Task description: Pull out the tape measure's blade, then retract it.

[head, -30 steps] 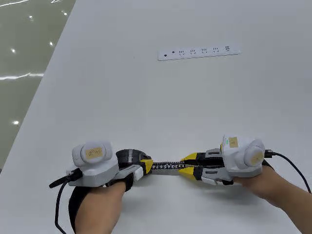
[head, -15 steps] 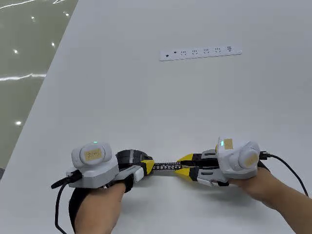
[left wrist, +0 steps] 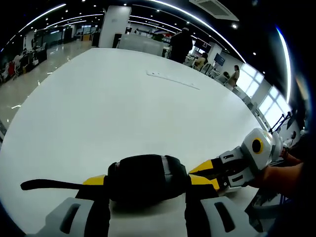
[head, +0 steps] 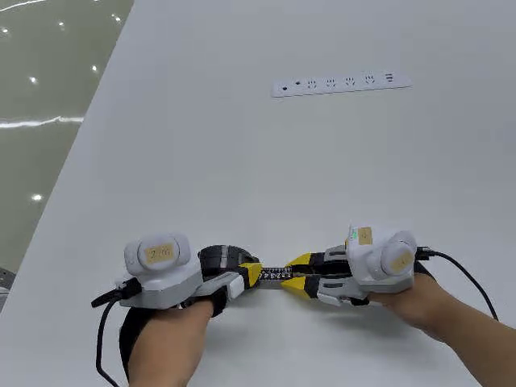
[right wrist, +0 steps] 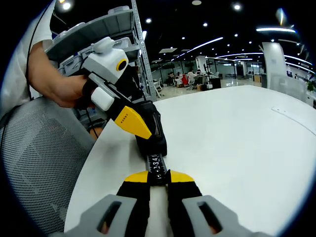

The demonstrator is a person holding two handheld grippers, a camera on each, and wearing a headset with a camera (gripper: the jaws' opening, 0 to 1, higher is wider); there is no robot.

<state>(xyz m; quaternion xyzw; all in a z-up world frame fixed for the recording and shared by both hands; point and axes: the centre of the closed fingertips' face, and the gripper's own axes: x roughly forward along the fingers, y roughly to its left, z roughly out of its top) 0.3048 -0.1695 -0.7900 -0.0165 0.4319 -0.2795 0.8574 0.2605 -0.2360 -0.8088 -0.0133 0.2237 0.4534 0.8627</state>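
Hands hold the two tools at the near side of the table [head: 282, 161], their tips facing each other. The left gripper [left wrist: 148, 183] is closed around the black tape measure [left wrist: 148, 174], one yellow-tipped jaw on each side of the case, with a black wrist strap [left wrist: 49, 185] trailing off beside it. Just ahead of that case, the right gripper [right wrist: 158, 177] is pinched narrow on the end of the blade [right wrist: 155, 162], whose printed digits run straight from its tips back to the case mouth. In the head view only a short stretch of blade [head: 274, 274] is bare between the left gripper [head: 242, 274] and the right gripper [head: 300, 274], so the tools are near each other. With so little blade out, the work reads as either the start of the pull or the tail of the return; a single moment does not settle which. The next move calls for keeping the case steady, the blade in line with its slot, and the pinch firm so the spring cannot snap the blade home. Well beyond both tips lies a white power strip [head: 341, 83].
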